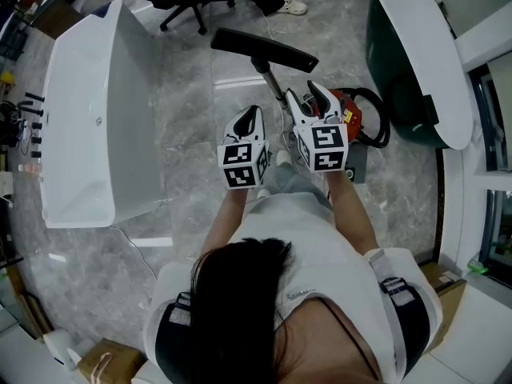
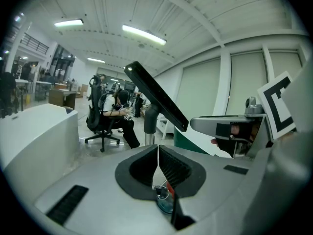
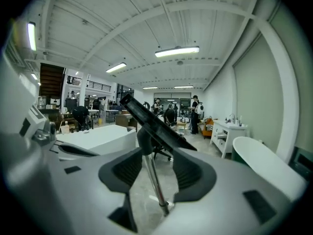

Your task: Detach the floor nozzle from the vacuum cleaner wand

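Right hand-held gripper (image 3: 156, 166): jaws apart on either side of the wand (image 3: 153, 177), not pressing it. Left hand-held gripper (image 2: 158, 150) just beside, jaws together, empty. Beyond both, black floor nozzle (image 3: 155, 122) joined to the wand's far end, tilted, over the marble floor (image 1: 192, 134).

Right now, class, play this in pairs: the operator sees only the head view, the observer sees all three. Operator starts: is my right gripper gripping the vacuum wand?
Observer: No. In the right gripper view the right gripper has its fingers apart. The wand stands between them, clear of both.
Operator: And my left gripper?
Observer: The left gripper is shut, with nothing between its fingers.
Operator: Is the floor nozzle off?
Observer: No. The floor nozzle sits tilted on the wand's far end, joined by its neck.
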